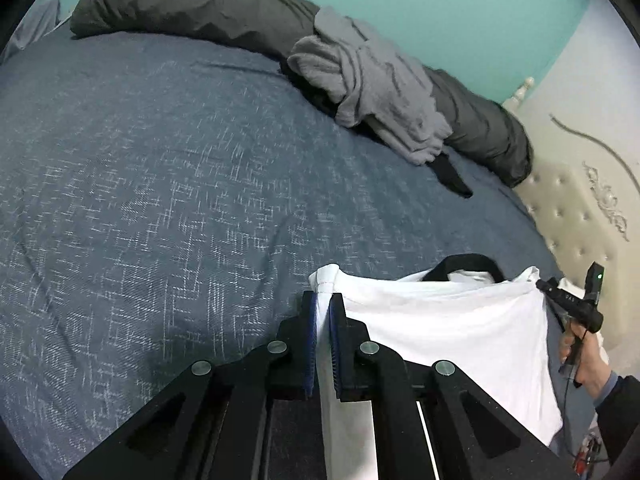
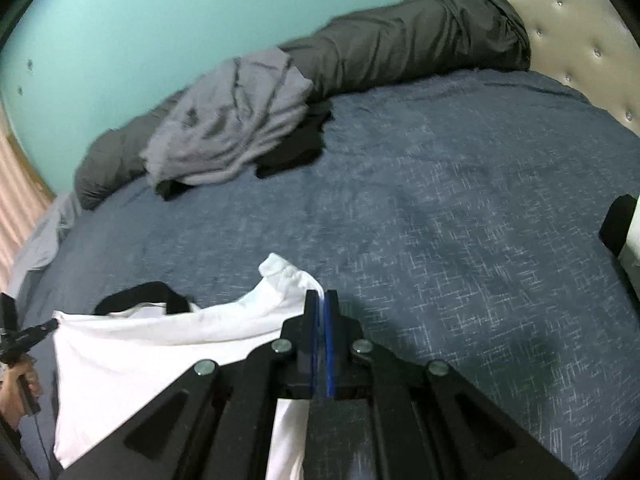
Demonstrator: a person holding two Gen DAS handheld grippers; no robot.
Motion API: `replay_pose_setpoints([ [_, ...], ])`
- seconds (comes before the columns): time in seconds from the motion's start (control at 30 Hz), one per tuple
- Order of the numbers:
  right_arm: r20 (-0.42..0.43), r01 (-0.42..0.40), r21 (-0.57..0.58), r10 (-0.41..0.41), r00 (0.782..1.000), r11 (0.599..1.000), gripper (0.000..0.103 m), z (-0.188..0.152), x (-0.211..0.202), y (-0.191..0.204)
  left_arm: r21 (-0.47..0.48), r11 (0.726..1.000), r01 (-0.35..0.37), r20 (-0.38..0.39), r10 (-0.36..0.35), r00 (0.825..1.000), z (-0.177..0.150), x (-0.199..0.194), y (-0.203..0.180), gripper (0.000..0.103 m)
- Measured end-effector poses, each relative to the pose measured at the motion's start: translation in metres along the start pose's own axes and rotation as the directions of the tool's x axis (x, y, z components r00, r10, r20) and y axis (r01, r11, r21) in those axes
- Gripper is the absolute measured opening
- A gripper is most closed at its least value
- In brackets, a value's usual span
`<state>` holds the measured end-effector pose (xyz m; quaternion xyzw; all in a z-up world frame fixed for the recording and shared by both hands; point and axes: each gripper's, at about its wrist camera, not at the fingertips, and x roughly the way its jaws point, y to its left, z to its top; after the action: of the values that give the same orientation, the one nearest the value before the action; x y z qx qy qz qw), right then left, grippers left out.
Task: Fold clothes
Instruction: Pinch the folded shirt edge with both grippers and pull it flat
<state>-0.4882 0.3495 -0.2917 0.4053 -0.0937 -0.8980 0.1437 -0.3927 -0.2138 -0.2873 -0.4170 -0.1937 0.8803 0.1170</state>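
**A:** Where's your left tool (image 1: 324,300) right now?

**B:** You've got it clamped on one top corner of the white T-shirt (image 1: 452,320). The blue pads (image 1: 310,344) are pinched onto a fold of white cloth, with a bit of hemmed edge sticking up past the tips and more of the cloth running down between the fingers.

**A:** And your right tool (image 2: 322,300)?

**B:** Closed as well, and it holds the opposite top corner. In the right wrist view a bunched white sleeve edge pokes out just beyond the tips, and the blue pads (image 2: 329,344) sit almost together on the thin cloth. From the left wrist view you can see that same tool (image 1: 550,288) at the far edge of the shirt, with your hand (image 1: 580,352) wrapped round its handle and a thin cable trailing down from it.

**A:** So where does the shirt sit?

**B:** It's stretched between your two tools, at the near edge of the bed (image 1: 160,200). The top edge runs fairly straight from corner to corner, with the black collar (image 1: 466,266) arching up in the middle. The body hangs down from there towards you; whether the bottom of it touches the blue cover, you can't tell from these views.

**A:** Anything else on the bed?

**B:** A crumpled grey garment (image 1: 368,88) lies well away from the shirt, draped over something black (image 2: 292,148) and leaning on the long dark grey pillow (image 1: 192,4) by the teal wall (image 1: 440,8). A cream tufted headboard (image 1: 568,208) stands at one end of the bed.
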Motion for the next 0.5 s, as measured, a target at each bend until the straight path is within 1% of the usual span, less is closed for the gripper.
replay_pose_setpoints([
  [0.07, -0.032, 0.032, 0.000, -0.032, 0.999, 0.999, 0.002, -0.001, 0.013, 0.000, -0.008, 1.000, -0.011, -0.027, 0.010, 1.000, 0.000, 0.009, 0.003, 0.008],
  [0.2, -0.083, 0.070, -0.021, -0.072, 0.994, 0.997, 0.002, -0.008, 0.034, 0.001, -0.039, 0.999, -0.009, -0.041, 0.007, 0.999, 0.002, 0.019, 0.011, 0.009],
  [0.23, -0.095, 0.076, -0.026, -0.078, 0.992, 0.997, 0.002, -0.009, 0.038, 0.001, -0.037, 0.999, -0.004, -0.035, 0.002, 0.999, 0.002, 0.018, 0.010, 0.010],
  [0.3, -0.116, 0.081, -0.033, -0.084, 0.990, 0.996, 0.002, -0.012, 0.043, 0.000, -0.042, 0.999, 0.009, -0.028, -0.011, 1.000, 0.002, 0.016, 0.010, 0.017],
  [0.4, -0.116, 0.073, -0.026, -0.076, 0.990, 0.997, 0.002, -0.015, 0.043, -0.003, -0.056, 0.998, 0.027, -0.012, -0.027, 1.000, 0.003, 0.012, 0.013, 0.017],
  [0.5, -0.096, 0.061, -0.018, -0.062, 0.993, 0.998, 0.002, -0.017, 0.038, -0.005, -0.041, 0.999, 0.016, -0.030, -0.017, 0.999, 0.005, 0.016, 0.011, 0.015],
])
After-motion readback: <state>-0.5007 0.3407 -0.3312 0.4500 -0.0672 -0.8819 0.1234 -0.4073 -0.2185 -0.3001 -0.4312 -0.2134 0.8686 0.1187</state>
